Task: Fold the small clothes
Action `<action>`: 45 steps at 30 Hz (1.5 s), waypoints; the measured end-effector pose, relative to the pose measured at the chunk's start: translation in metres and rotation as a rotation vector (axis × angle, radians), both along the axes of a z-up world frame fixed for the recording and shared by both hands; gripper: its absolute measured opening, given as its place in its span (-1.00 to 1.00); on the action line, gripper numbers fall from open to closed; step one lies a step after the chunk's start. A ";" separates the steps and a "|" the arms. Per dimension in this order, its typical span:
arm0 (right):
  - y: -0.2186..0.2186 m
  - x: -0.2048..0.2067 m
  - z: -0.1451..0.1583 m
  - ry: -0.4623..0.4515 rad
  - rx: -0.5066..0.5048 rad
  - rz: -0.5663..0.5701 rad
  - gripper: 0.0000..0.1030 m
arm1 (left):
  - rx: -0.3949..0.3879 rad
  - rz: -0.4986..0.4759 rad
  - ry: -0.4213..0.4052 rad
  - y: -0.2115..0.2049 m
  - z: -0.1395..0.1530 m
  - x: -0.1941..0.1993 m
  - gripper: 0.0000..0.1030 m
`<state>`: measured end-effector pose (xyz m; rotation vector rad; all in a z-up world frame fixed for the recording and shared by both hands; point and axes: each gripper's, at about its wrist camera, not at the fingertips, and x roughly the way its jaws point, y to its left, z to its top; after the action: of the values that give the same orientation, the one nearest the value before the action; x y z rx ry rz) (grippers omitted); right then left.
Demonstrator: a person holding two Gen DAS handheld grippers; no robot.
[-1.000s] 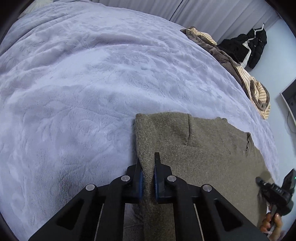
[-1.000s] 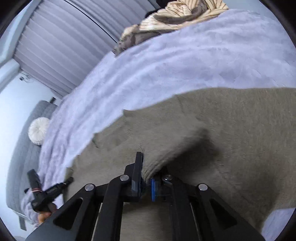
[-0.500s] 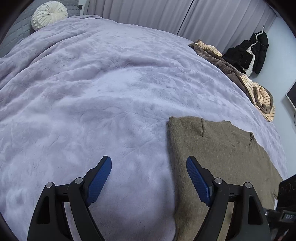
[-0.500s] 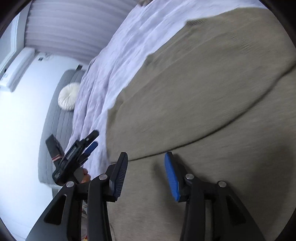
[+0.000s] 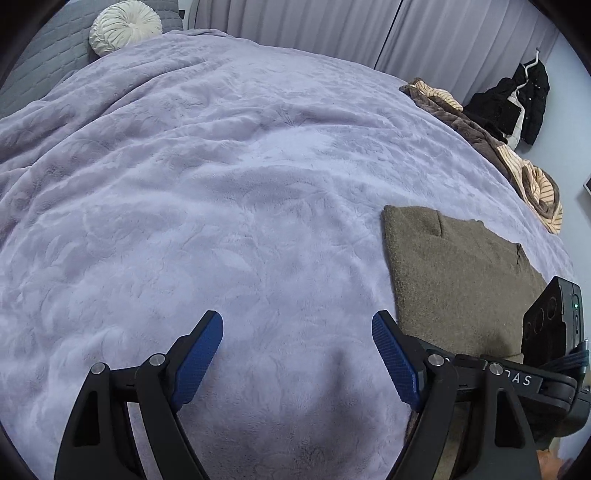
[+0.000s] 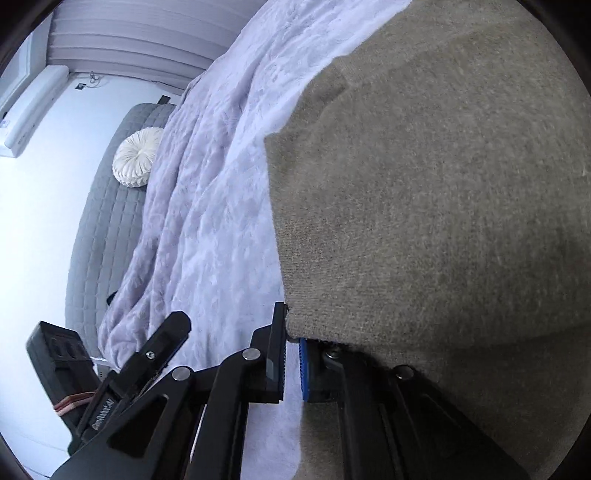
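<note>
An olive-brown knit garment (image 5: 454, 280) lies folded on the lavender blanket (image 5: 221, 206) at the right of the left wrist view. My left gripper (image 5: 297, 354) is open and empty, over bare blanket just left of the garment's near edge. In the right wrist view the garment (image 6: 443, 184) fills the right side. My right gripper (image 6: 291, 350) has its jaws nearly together at the garment's near corner, with the fabric edge between the pads. The right gripper's body (image 5: 554, 332) shows at the left view's right edge.
A brown and striped pile of clothes (image 5: 517, 162) lies at the bed's far right edge. A white round cushion (image 5: 125, 26) sits by the grey headboard (image 6: 110, 206). A black jacket (image 5: 517, 99) hangs on the wall. Curtains run behind the bed.
My left gripper let go of the garment's edge, opened wide and drew back to the left. My right gripper opened, moved to the garment's near corner and closed there.
</note>
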<state>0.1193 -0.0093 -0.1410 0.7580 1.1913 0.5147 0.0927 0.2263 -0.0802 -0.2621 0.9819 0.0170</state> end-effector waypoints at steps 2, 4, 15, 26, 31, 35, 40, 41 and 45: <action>-0.005 -0.002 0.007 0.004 0.000 0.023 -0.83 | 0.005 -0.021 -0.006 -0.013 -0.001 0.002 0.61; -0.011 -0.008 0.024 -0.016 -0.046 0.111 -0.75 | 0.013 -0.046 -0.011 -0.029 0.002 0.007 0.61; -0.223 -0.013 0.087 -0.182 -0.536 -0.260 -0.70 | 0.081 -0.184 0.027 -0.129 -0.013 0.045 0.61; -0.286 -0.058 0.059 -0.112 -0.424 -0.351 -0.68 | 0.169 -0.177 0.072 -0.126 -0.019 0.032 0.68; -0.297 -0.083 0.068 -0.112 -0.345 -0.364 -0.45 | 0.138 -0.198 0.052 -0.136 0.002 0.011 0.68; -0.311 -0.107 0.071 -0.115 -0.301 -0.390 -0.16 | 0.083 -0.207 0.033 -0.153 0.020 -0.009 0.68; -0.340 -0.144 0.071 -0.104 -0.247 -0.452 -0.16 | 0.060 -0.255 0.030 -0.191 0.030 -0.036 0.68; -0.348 -0.151 0.071 -0.103 -0.237 -0.469 -0.16 | 0.060 -0.267 0.031 -0.200 0.031 -0.041 0.68; -0.378 -0.174 0.076 -0.118 -0.233 -0.533 -0.15 | 0.044 -0.294 0.041 -0.233 0.032 -0.055 0.68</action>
<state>-0.0544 -0.3873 -0.0653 0.7932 0.8728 -0.0216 0.0374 -0.0070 -0.0482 -0.0757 1.0518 -0.2253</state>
